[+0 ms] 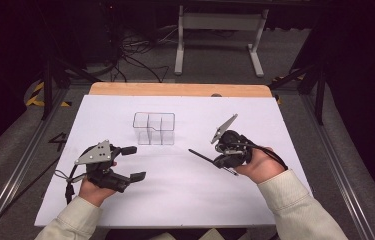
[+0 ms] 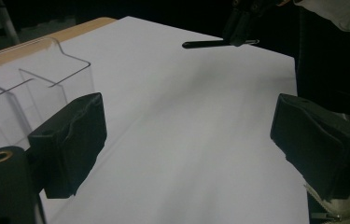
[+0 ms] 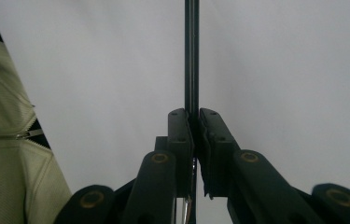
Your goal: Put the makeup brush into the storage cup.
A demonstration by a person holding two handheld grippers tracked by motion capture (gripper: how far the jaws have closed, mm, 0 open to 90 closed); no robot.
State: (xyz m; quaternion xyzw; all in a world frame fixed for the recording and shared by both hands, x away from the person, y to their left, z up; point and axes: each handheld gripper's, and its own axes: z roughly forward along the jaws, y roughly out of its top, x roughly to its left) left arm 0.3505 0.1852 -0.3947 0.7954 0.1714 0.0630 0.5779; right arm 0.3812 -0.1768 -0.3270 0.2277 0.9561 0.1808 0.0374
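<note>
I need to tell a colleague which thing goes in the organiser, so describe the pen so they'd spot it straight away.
Start at the white sheet covering the table, then find the clear organiser near its middle. To its right, the right tool is shut on the pen: the one thin black stick, jutting toward the left tool.

A white sheet [image 1: 175, 190] covers the surface, leaving a light wooden strip [image 1: 180, 89] bare along its far edge, across the upper middle of the frame. Beyond that, at top centre, a white metal stand with two legs [image 1: 220, 37] sits on grey carpeted floor [image 1: 295, 55]. A tangle of black cables [image 1: 135, 55] lies at upper left. Yellow and black striped tape [image 1: 37, 95] marks the floor at the left edge.
</note>
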